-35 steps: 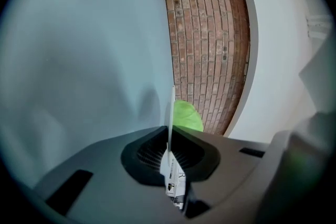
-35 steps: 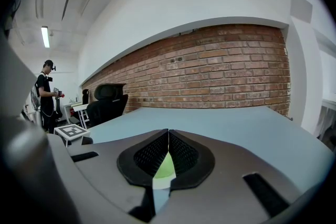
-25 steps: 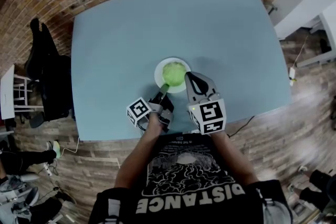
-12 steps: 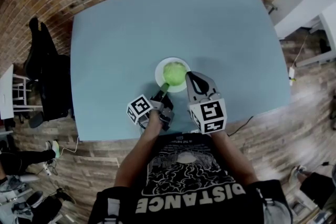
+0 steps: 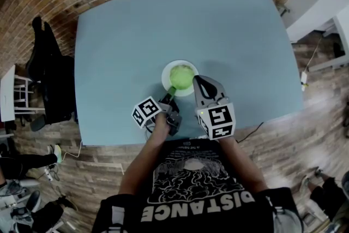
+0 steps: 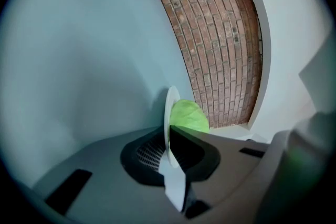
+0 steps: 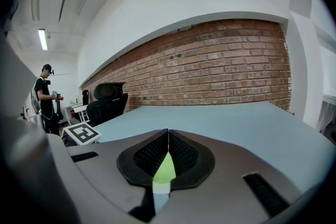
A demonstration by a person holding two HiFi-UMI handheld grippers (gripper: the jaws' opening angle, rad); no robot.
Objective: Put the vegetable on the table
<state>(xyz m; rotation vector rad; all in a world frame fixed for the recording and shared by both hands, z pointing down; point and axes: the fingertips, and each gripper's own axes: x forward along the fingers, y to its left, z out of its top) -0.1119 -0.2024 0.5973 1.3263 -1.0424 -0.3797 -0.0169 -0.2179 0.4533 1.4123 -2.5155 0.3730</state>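
A light green leafy vegetable [image 5: 181, 76] lies on a small white plate [image 5: 165, 71] near the front edge of the blue-grey table [image 5: 163, 19]. My left gripper [image 5: 172, 90] is shut on the plate's near rim. In the left gripper view the plate [image 6: 171, 99] stands edge-on between the jaws of that gripper [image 6: 169, 136], with the vegetable [image 6: 189, 115] just beyond. My right gripper [image 5: 197, 80] is shut, hovering at the plate's right edge. In the right gripper view its jaws [image 7: 168, 134] meet, and a sliver of green shows below them.
A black office chair [image 5: 49, 79] stands by the table's left side, also in the right gripper view as the chair [image 7: 105, 99]. A person [image 7: 47, 97] stands far left. A brick wall runs behind the table. A cable [image 5: 251, 131] hangs off the front edge.
Almost nothing: my left gripper's marker cube has shifted very slightly. Plate, vegetable and right gripper stay where they were.
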